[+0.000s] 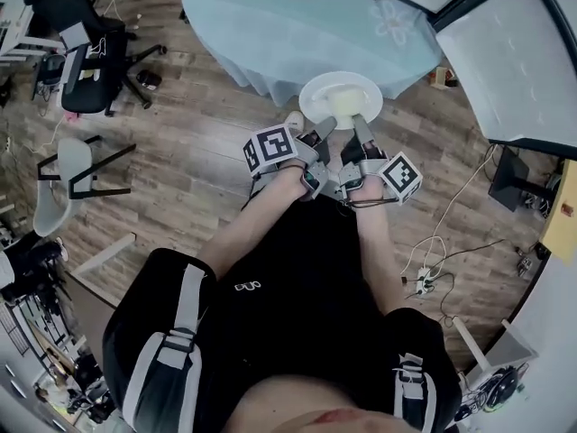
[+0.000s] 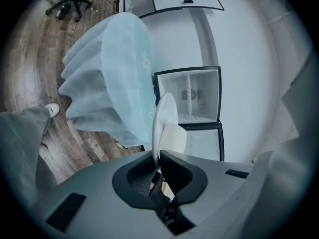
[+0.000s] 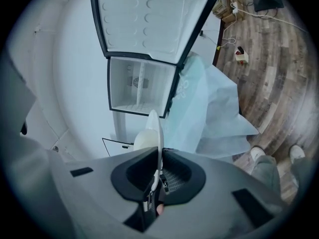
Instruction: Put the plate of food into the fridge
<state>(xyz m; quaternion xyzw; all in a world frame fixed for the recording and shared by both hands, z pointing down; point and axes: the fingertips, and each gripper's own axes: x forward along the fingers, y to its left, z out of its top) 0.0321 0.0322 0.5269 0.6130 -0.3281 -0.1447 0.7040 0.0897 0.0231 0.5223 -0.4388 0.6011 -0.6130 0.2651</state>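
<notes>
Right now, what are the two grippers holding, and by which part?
Both grip the plate of food by its near rim, left gripper and right gripper side by side.

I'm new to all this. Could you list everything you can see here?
plate: one, white, held at its near rim by both grippers
food: one lump, pale, on the plate
table: one, under a pale blue cloth, ahead of the person
fridge: one, white inside, door open, beside the table
office chair: one, black, far left
chair: one, white, left
cables: several, pale, on the wooden floor, right
left gripper: one, grey, shut on the plate
right gripper: one, grey, shut on the plate
</notes>
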